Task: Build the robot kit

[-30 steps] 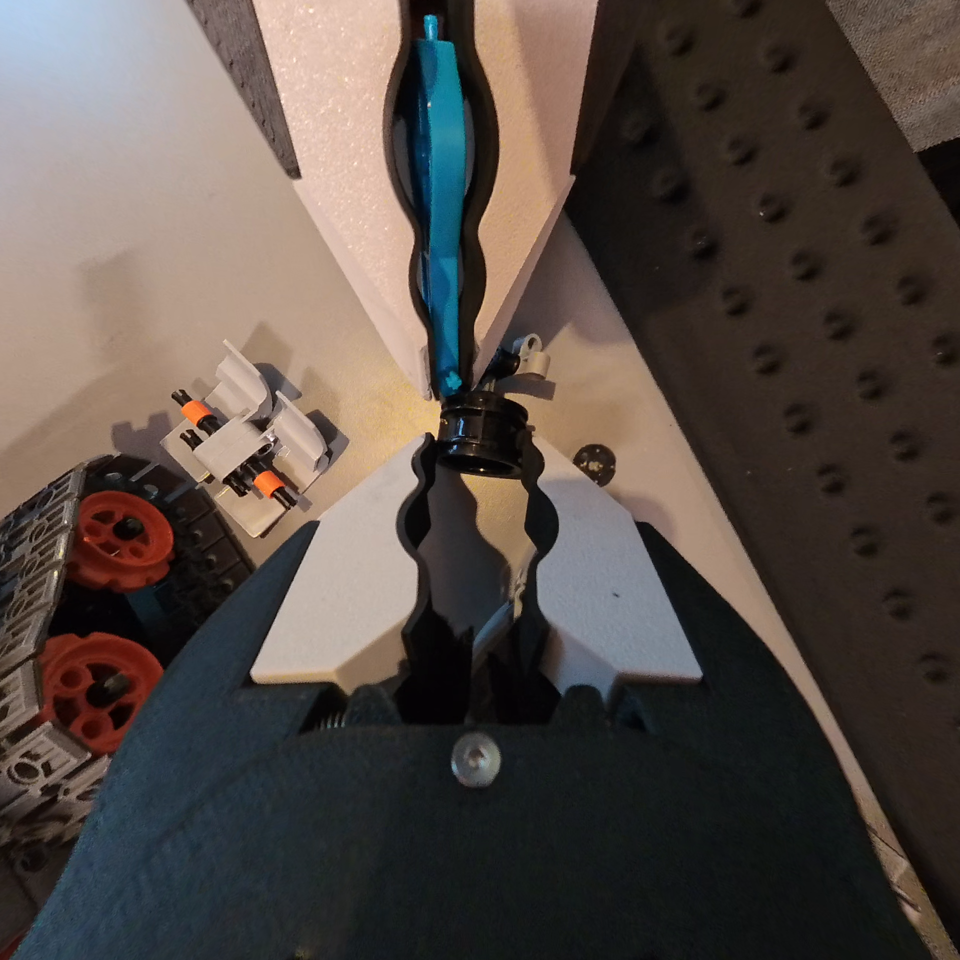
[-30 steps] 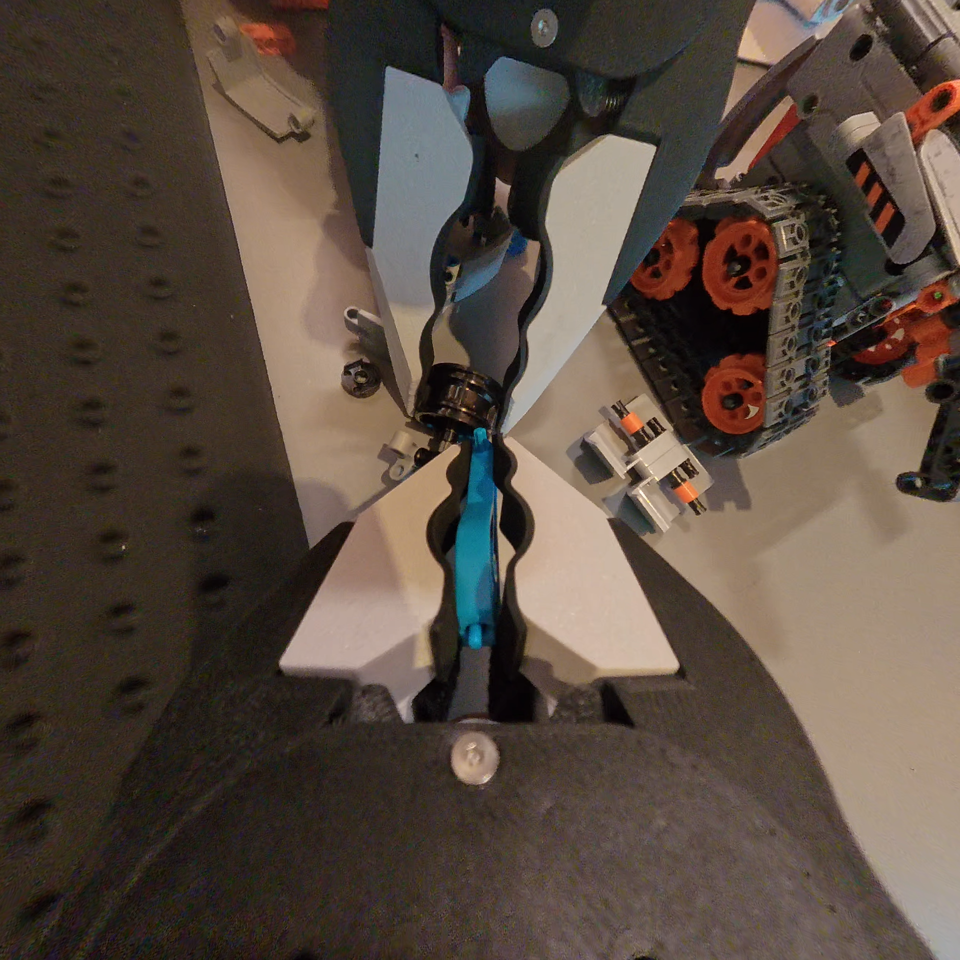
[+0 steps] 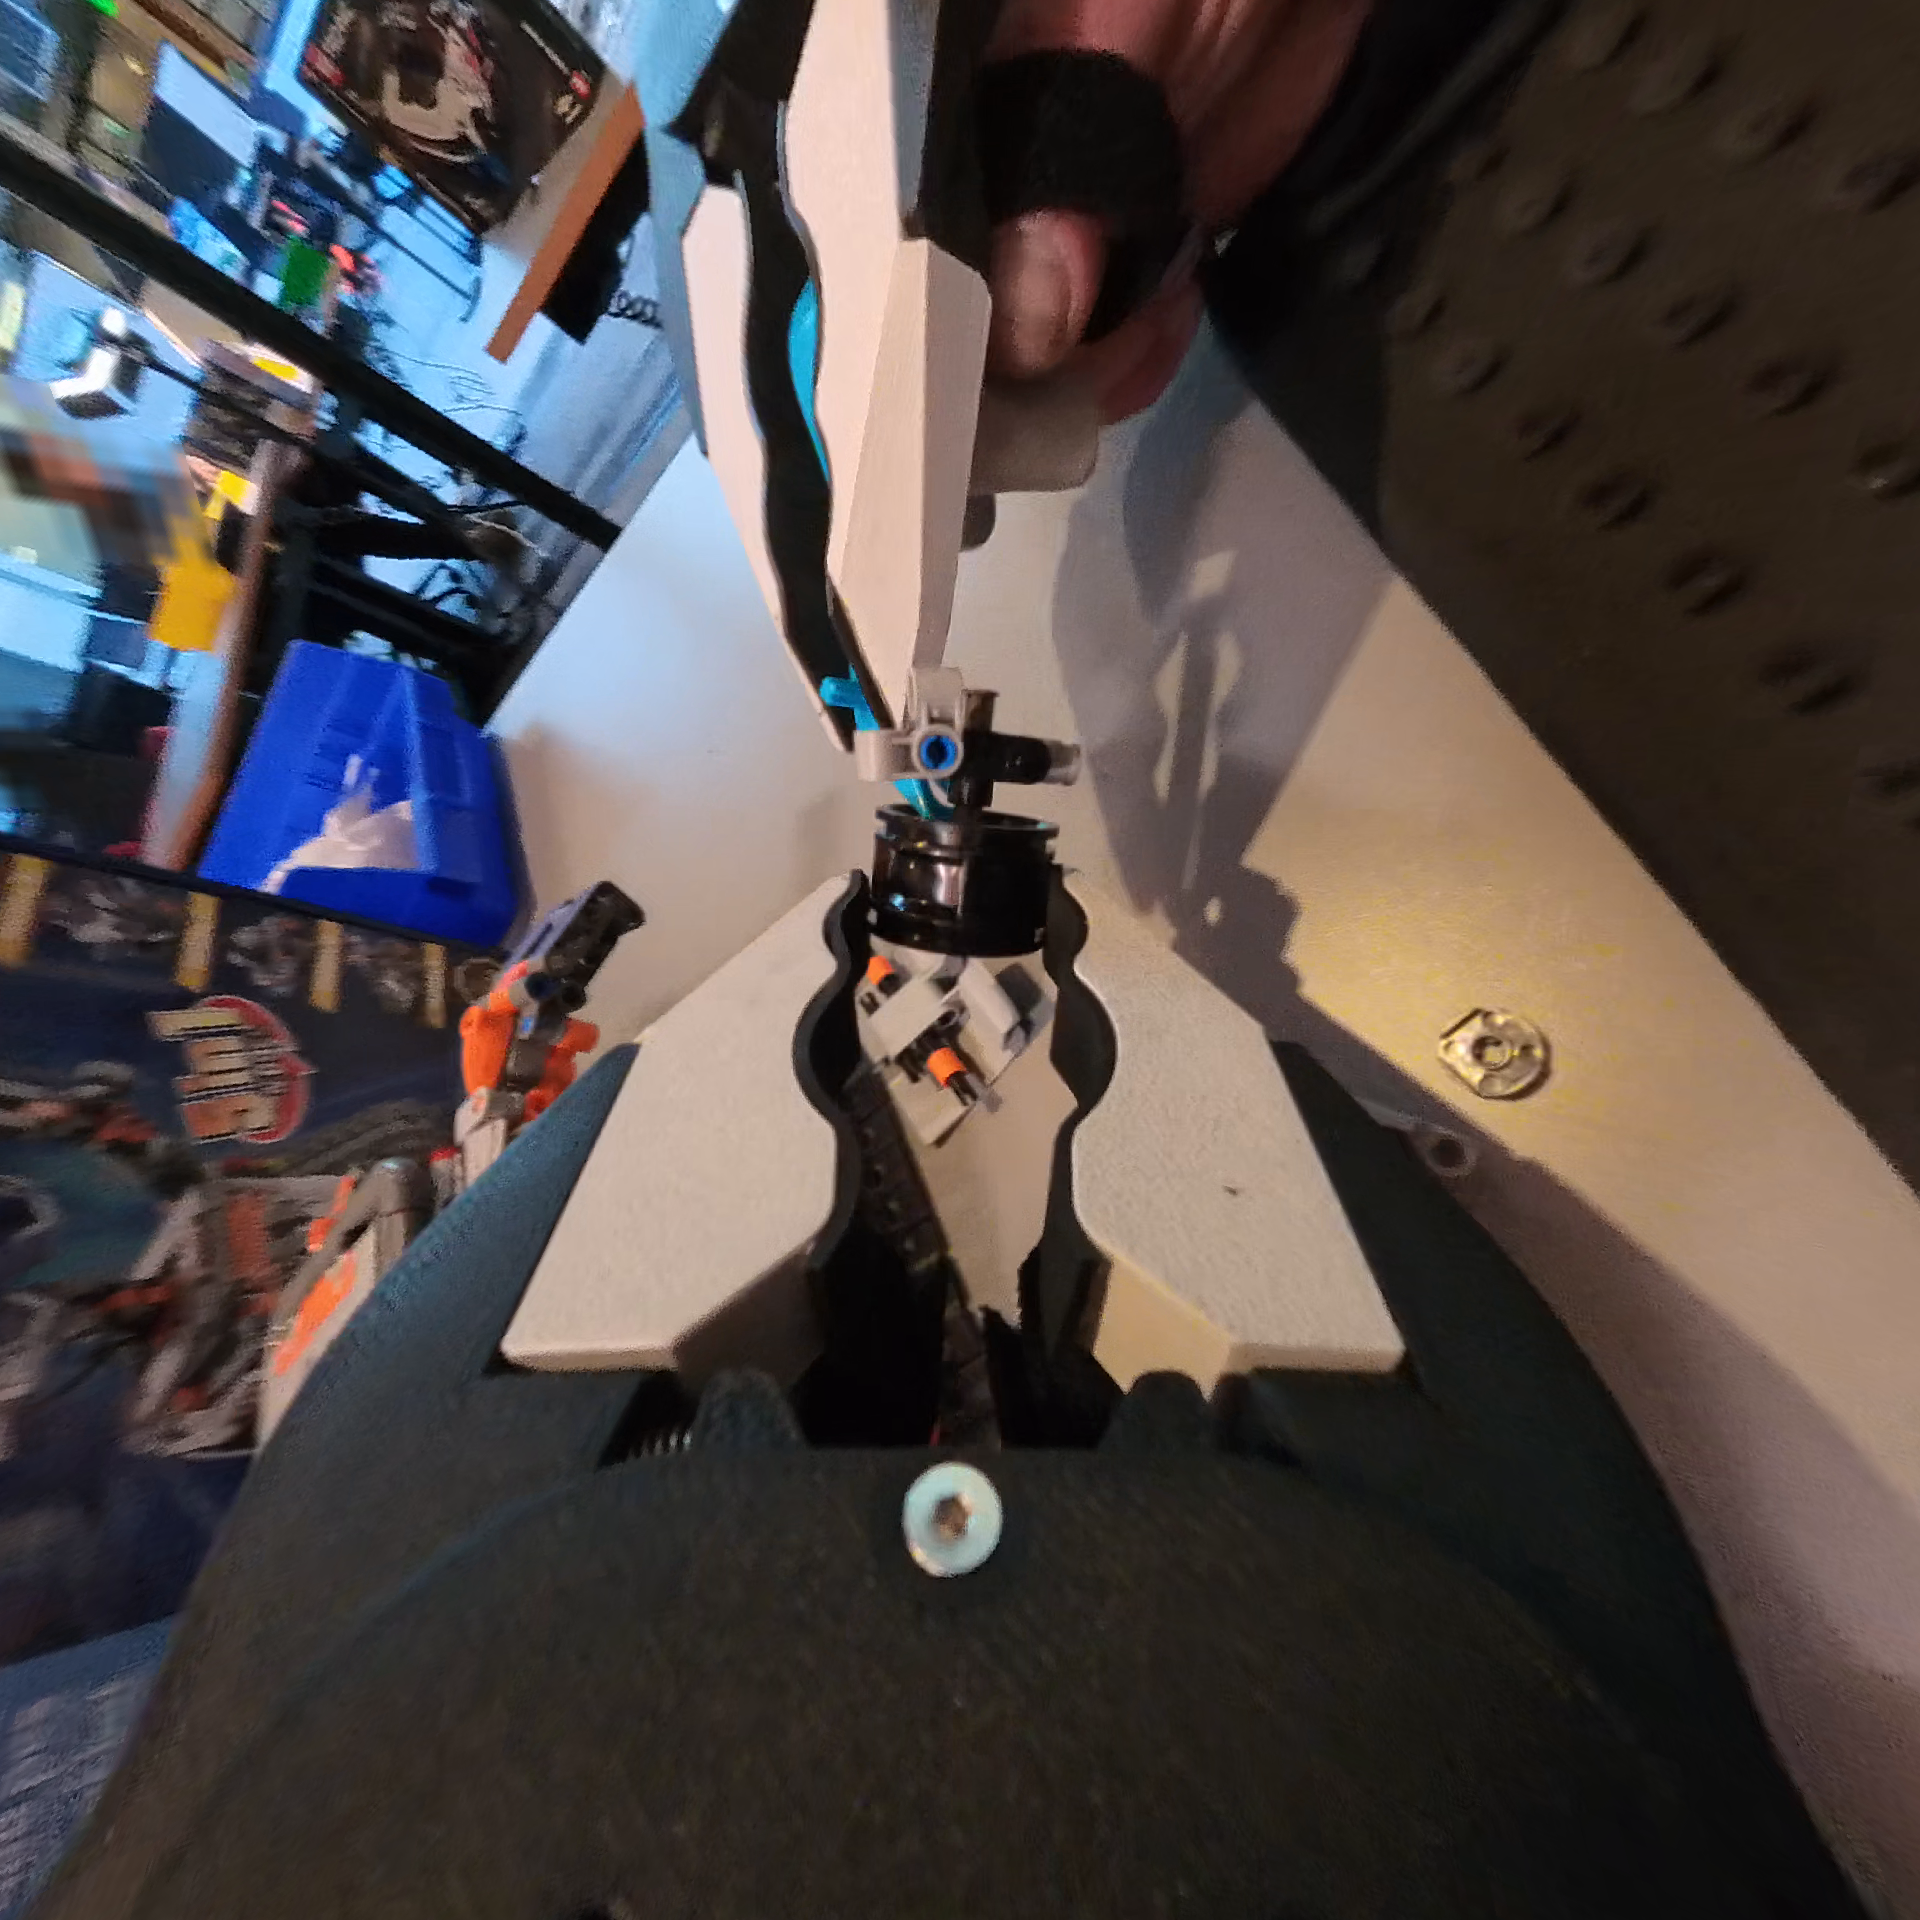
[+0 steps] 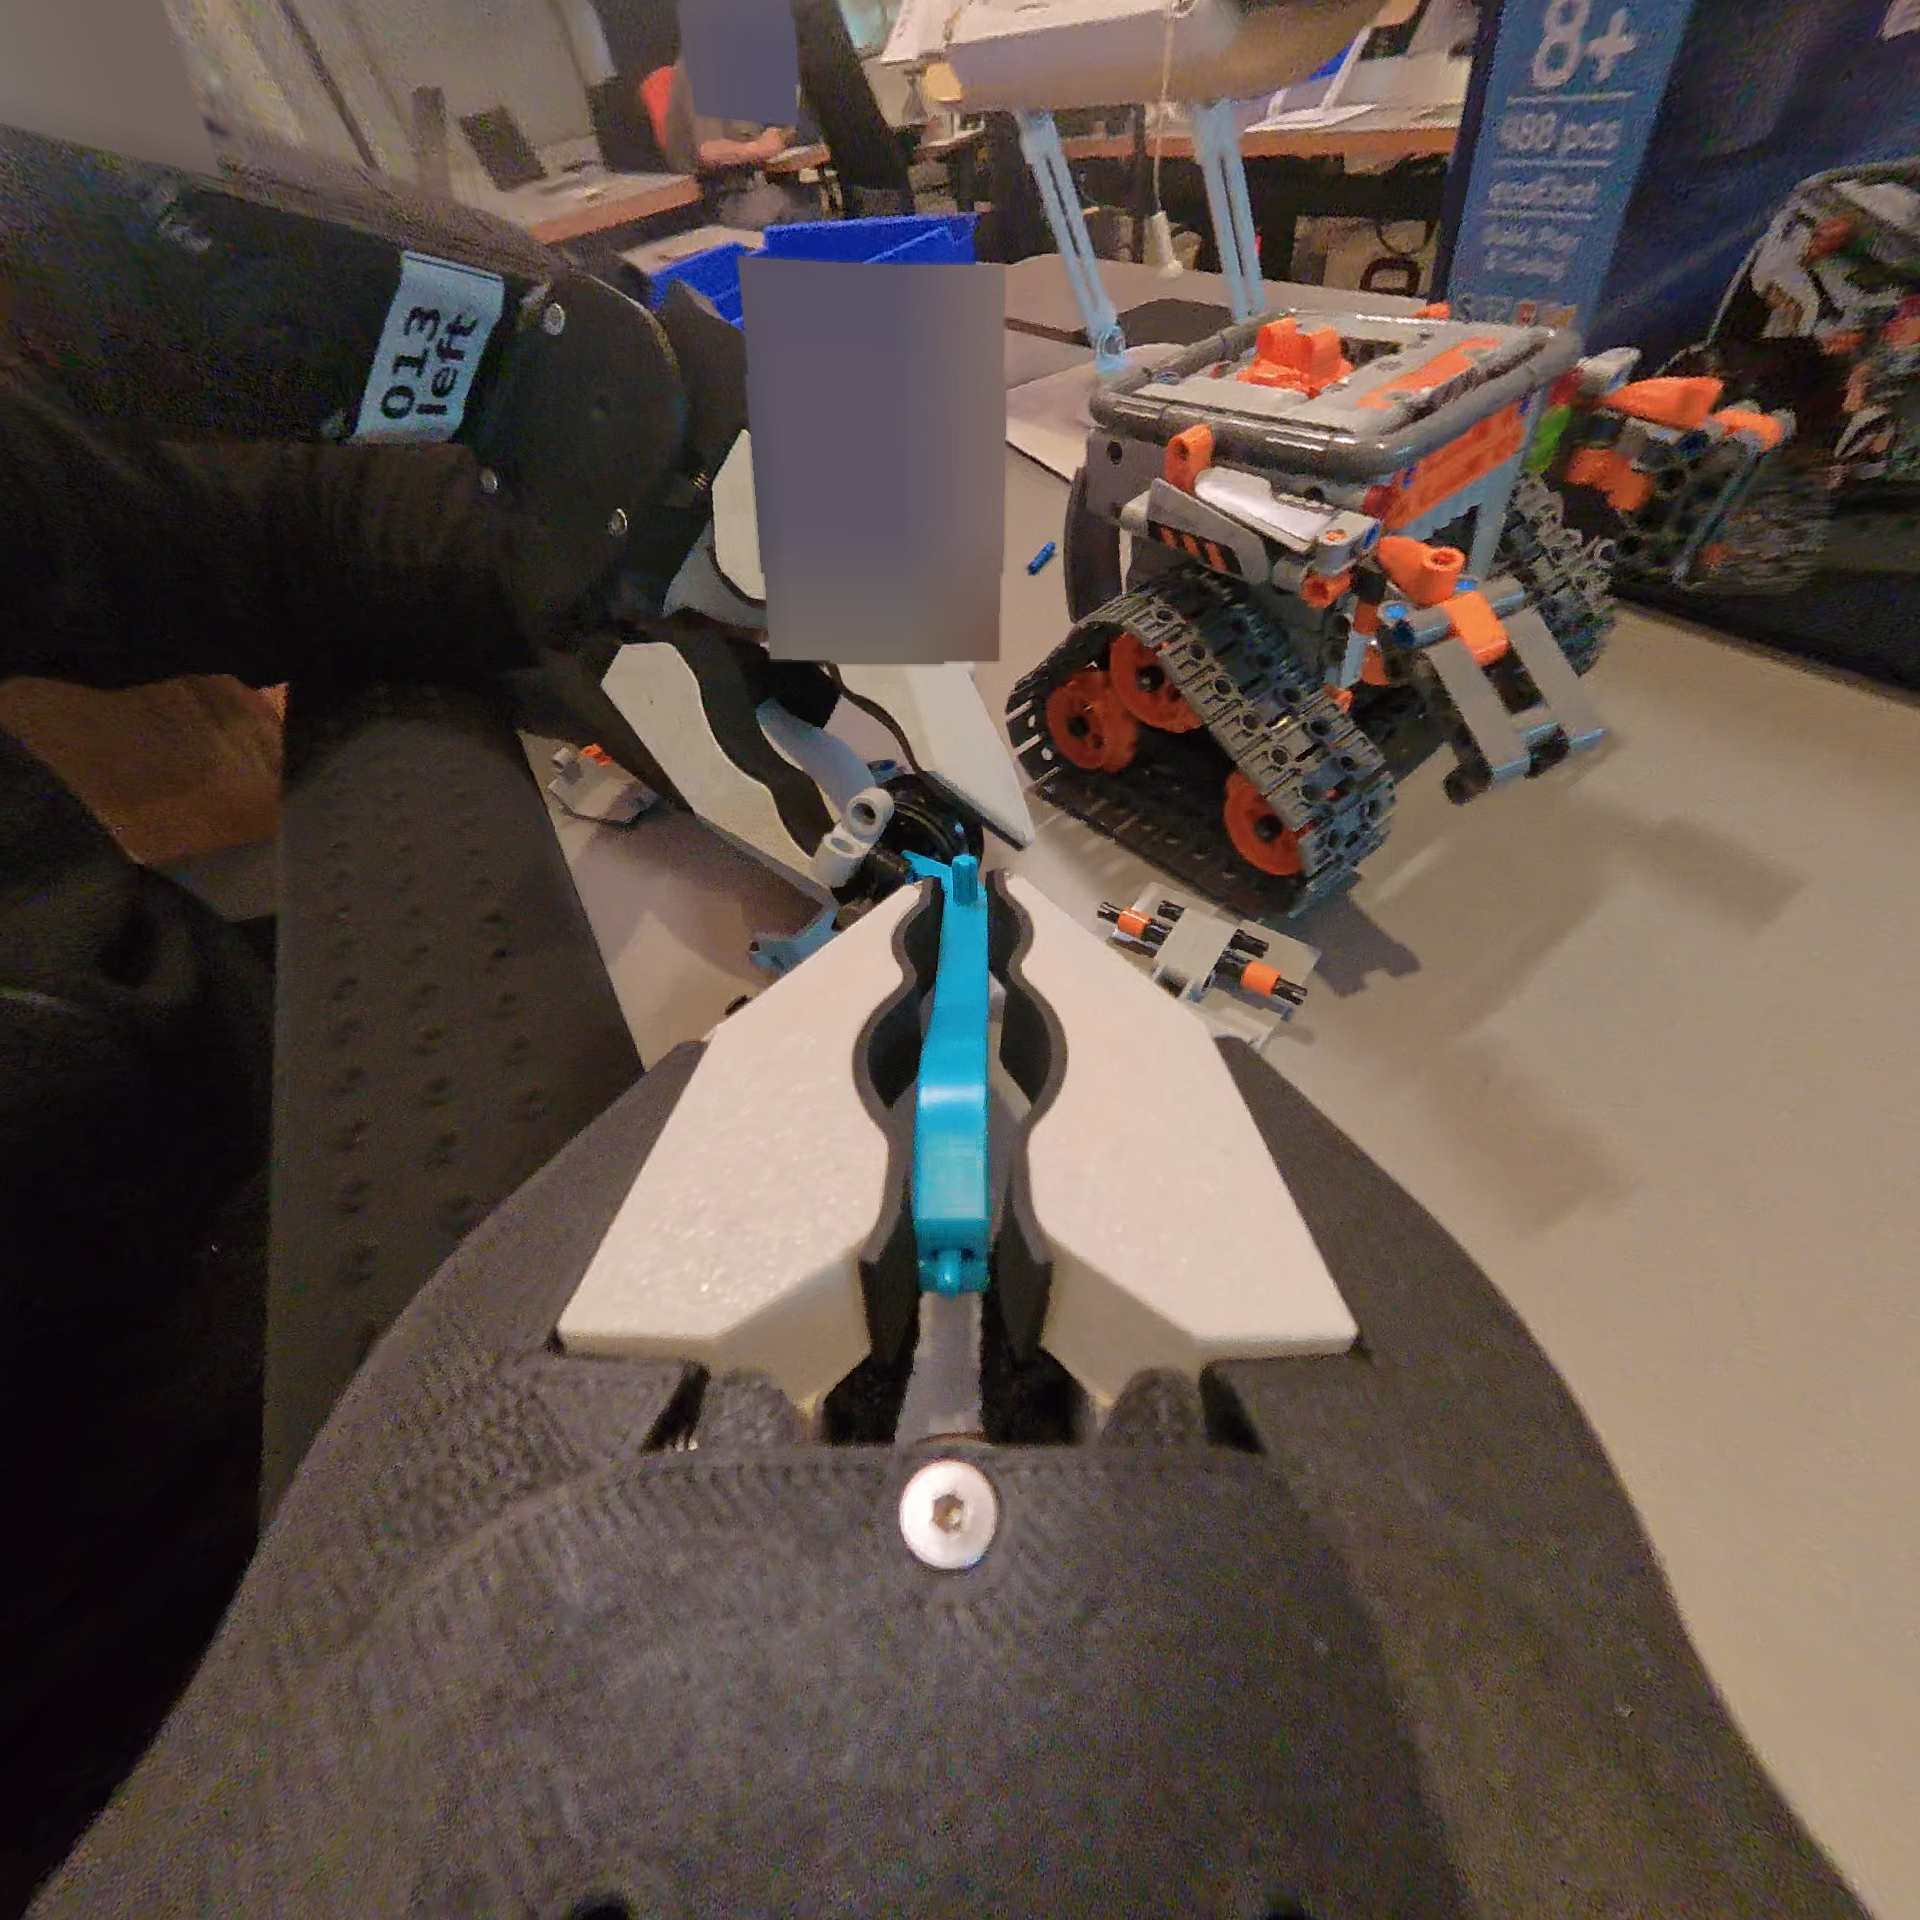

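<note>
Now both grippers are raised off the table: left gripper [image 3: 961,899] pinches a black wheel rim [image 3: 961,883] mid-frame; right gripper [image 4: 961,894] clamps a turquoise brick separator [image 4: 954,1081], a grey connector [image 3: 930,732] newly at its tip.

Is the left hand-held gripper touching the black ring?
Touching. The left wrist view shows the left hand-held gripper pinching the black ring between its fingertips.

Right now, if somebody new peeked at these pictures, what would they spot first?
Probably the two grippers meeting tip to tip in the middle: the right gripper is clamped on a long blue piece, and the left gripper pinches a black ring, with a small grey and black connector between them. Next, the orange and grey toy tank with black tracks, standing on the table to the right.
</note>
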